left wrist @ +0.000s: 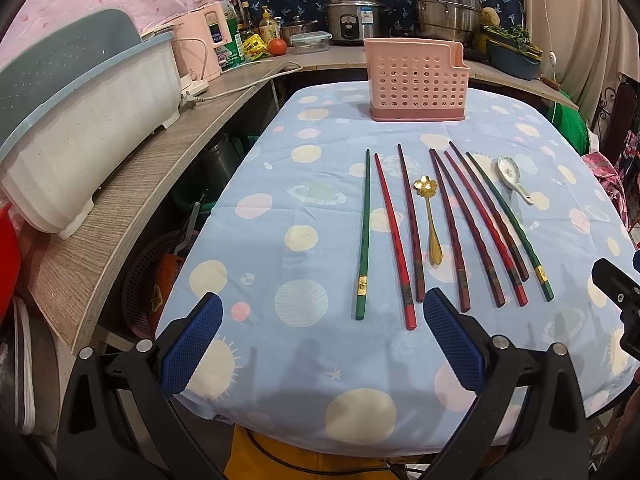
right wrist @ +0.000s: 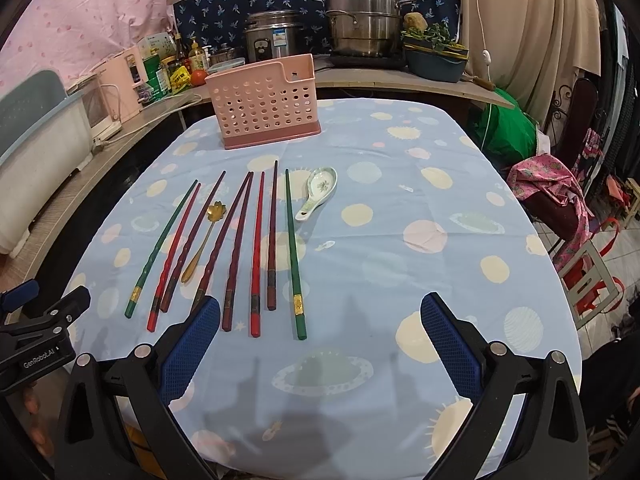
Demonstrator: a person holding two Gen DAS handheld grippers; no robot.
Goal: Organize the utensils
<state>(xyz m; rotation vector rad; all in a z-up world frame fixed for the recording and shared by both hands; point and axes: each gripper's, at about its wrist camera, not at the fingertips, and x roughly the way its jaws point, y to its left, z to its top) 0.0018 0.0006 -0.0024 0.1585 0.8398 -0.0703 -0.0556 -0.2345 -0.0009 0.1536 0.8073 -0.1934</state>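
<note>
With both grippers (left wrist: 322, 344) (right wrist: 320, 344) spread and empty at the table's (left wrist: 520, 400) near edge, pinch one chopstick (left wrist: 363, 236) by its thick end and carry it to the pink holder (left wrist: 418, 84) near the far edge.

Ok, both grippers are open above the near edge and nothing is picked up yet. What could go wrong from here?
The chopsticks lie close together, some nearly touching, so closing the fingers on one may drag or roll its neighbours. The gold spoon sits between two chopsticks, awkward to reach cleanly. The pink holder looks light; poking utensils in could tip or shove it.
</note>
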